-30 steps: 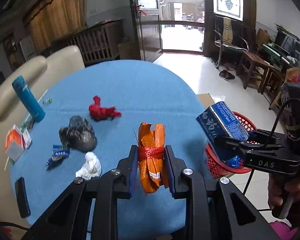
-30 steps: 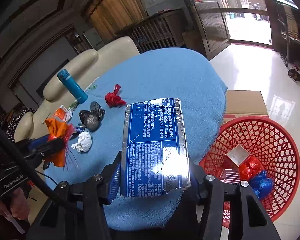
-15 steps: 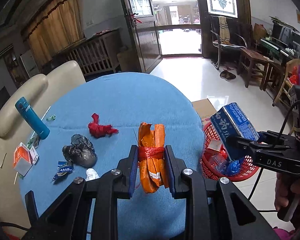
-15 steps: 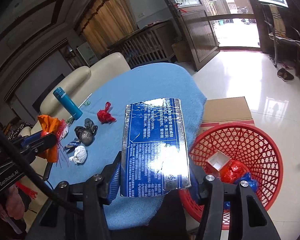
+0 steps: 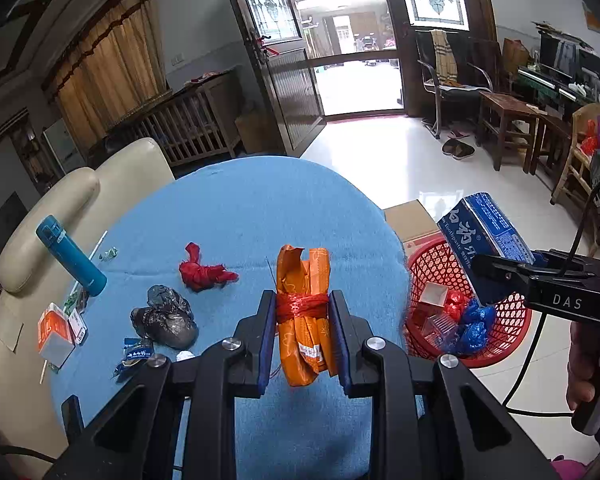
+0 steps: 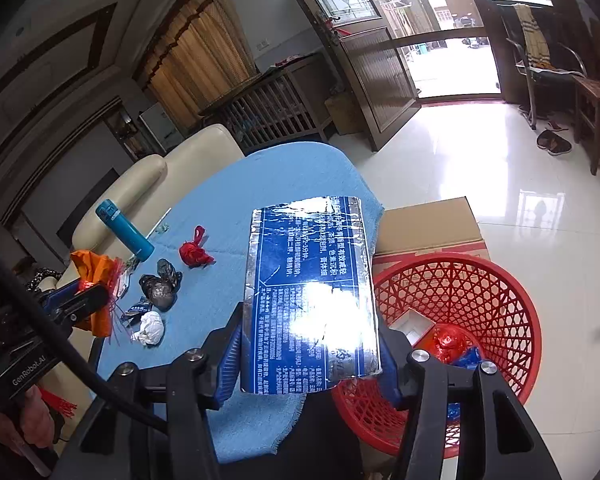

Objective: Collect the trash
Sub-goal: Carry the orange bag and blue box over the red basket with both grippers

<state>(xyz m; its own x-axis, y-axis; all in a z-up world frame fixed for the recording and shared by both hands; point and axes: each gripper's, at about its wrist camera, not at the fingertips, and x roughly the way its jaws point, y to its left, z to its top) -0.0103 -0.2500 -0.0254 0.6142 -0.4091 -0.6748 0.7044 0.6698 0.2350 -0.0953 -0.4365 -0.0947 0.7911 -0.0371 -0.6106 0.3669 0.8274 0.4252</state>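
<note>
Both jaws clamp: our left gripper [image 5: 302, 334] pinches the bundle [image 5: 304, 316], right gripper [image 6: 308, 354] the box [image 6: 310, 292]. Basket [image 6: 500, 280] lies right of both; right is nearer

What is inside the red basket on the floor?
In the red basket lie a small white box, red wrappers and blue wrappers. The blue carton covers part of it.

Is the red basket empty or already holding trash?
Holding trash: the red basket contains a small white box and red and blue crumpled wrappers.
</note>
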